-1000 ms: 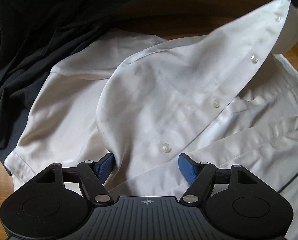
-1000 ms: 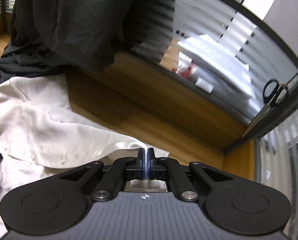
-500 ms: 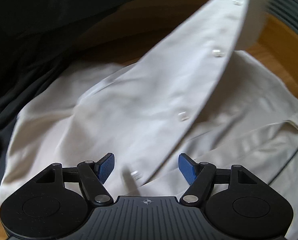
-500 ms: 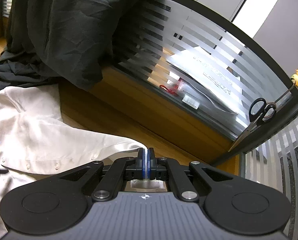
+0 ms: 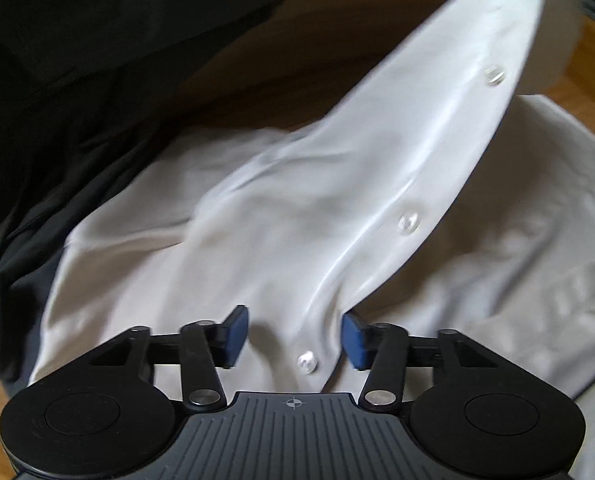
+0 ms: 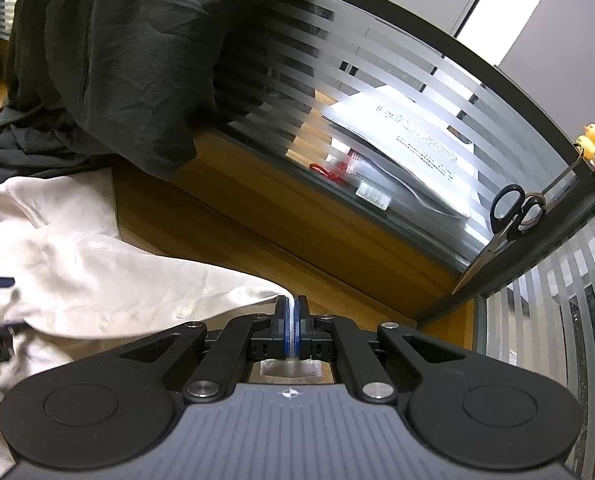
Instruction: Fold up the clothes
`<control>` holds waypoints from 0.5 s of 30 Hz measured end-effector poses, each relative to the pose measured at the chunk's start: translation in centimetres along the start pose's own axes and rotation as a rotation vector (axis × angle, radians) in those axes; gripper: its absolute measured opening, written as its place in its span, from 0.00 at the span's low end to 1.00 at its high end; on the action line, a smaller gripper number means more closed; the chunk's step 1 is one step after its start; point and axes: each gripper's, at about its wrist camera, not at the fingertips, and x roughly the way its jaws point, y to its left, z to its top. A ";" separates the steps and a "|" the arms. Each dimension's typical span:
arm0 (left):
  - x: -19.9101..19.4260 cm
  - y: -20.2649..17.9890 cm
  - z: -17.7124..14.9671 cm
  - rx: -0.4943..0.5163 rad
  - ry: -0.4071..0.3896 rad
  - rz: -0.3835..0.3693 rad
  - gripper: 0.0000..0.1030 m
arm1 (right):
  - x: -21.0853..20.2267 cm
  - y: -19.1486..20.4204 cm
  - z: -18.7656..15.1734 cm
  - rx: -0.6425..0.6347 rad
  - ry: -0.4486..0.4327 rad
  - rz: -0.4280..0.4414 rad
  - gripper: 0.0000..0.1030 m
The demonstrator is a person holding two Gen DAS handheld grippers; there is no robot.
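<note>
The white shirt (image 5: 337, 184) lies on the wooden tabletop (image 6: 257, 236) beside dark clothes (image 6: 109, 60). The right gripper (image 6: 296, 320) is clenched on its lifted button edge. The left gripper (image 5: 293, 332) has just been closing around that edge, not yet pinching it.

It looks like an office: a wooden desk (image 6: 257, 232) edged by a striped frosted-glass partition (image 6: 397, 92), with printed papers (image 6: 409, 148) behind it and scissors (image 6: 505, 216) hanging on its frame.
</note>
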 end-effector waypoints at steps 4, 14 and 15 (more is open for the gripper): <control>0.1 2.4 -1.0 -0.055 0.015 0.078 0.40 | -0.3 -0.1 0.0 0.006 -0.005 -0.002 0.02; -2.1 7.8 -4.1 -0.127 0.011 0.172 0.39 | -1.1 -0.9 -0.7 0.060 -0.023 -0.019 0.02; -2.4 8.2 -4.3 -0.116 0.006 0.174 0.39 | -1.1 -0.9 -0.9 0.065 -0.021 -0.018 0.02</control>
